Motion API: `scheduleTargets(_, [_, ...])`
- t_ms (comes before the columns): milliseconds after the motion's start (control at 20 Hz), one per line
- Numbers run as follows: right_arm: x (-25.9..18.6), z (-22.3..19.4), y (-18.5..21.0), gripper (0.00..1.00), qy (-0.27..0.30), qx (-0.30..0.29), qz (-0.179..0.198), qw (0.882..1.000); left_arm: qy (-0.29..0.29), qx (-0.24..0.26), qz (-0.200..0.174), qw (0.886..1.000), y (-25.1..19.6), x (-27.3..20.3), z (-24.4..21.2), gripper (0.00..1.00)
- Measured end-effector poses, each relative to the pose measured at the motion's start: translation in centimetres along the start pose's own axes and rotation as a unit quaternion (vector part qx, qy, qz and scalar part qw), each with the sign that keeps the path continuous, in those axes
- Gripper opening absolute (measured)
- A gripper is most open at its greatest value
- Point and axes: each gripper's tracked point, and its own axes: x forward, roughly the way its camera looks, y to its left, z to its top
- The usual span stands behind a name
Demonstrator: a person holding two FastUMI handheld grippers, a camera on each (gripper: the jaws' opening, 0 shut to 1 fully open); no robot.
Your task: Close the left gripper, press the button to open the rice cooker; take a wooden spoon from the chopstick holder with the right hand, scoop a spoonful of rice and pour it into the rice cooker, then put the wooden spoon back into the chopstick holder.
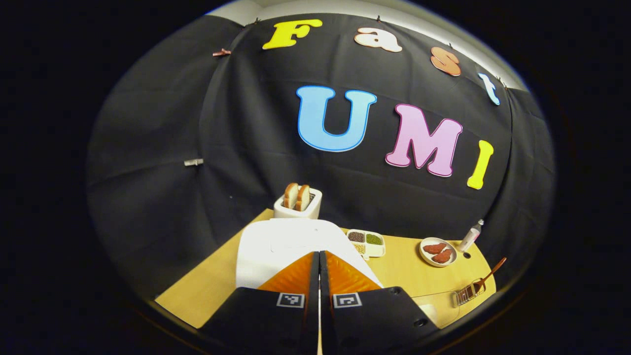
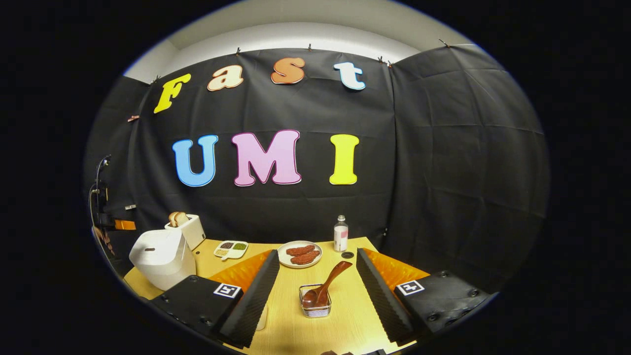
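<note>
The white rice cooker (image 1: 281, 246) stands with its lid down at the table's left side, right under my left gripper (image 1: 319, 254), whose fingers are pressed together with nothing between them. In the right gripper view the cooker (image 2: 157, 256) sits far left. A brown wooden spoon (image 2: 329, 282) leans bowl-down in a small wire chopstick holder (image 2: 315, 304) straight ahead of my right gripper (image 2: 318, 256), which stands wide open above the table. From the left gripper view the holder (image 1: 467, 293) and spoon (image 1: 491, 275) are at the far right.
A toaster (image 2: 190, 229) holding bread stands behind the cooker. A divided tray of grains (image 2: 230, 249), a plate of meat (image 2: 299, 255) and a small bottle (image 2: 340, 234) line the back edge. A pale container (image 1: 434, 308) sits near the holder.
</note>
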Motion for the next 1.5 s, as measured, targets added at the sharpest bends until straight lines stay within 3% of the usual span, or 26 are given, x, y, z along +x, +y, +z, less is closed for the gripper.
scheduleTargets(250, [0.7, -0.9, -0.9, 0.99, 0.012, 0.001, -0.003, 1.000, 0.053, -0.039, -0.005, 0.998, 0.5, 2.9, -4.2, 0.11])
scheduleTargets(300, [0.8, -1.0, -1.0, 0.99, 0.014, 0.002, -0.004, 1.000, 0.056, -0.037, -0.004, 0.998, 0.4, 3.1, -4.7, 0.07])
scheduleTargets(700, [1.8, -2.2, -1.6, 0.98, 0.030, 0.004, -0.004, 1.000, 0.077, -0.012, 0.004, 0.997, 0.1, 4.7, -6.6, 0.08])
scheduleTargets(1000, [2.3, -3.5, -2.1, 0.98, 0.044, 0.024, -0.003, 0.999, 0.105, 0.038, 0.020, 0.994, -0.1, 4.9, -7.2, 0.08])
scheduleTargets(1100, [2.6, -3.9, -2.1, 0.98, 0.047, 0.029, 0.000, 0.998, 0.085, 0.044, 0.038, 0.995, -0.3, 4.3, -5.9, 0.07])
scheduleTargets(1300, [3.6, -4.1, -2.4, 0.98, 0.045, 0.034, -0.001, 0.998, -0.033, 0.062, 0.063, 0.996, -2.5, 0.1, 0.7, 0.08])
scheduleTargets(1500, [4.8, -4.4, -2.5, 0.99, 0.049, 0.055, 0.005, 0.997, -0.077, 0.022, 0.016, 0.997, -6.8, -4.9, 2.1, 0.08])
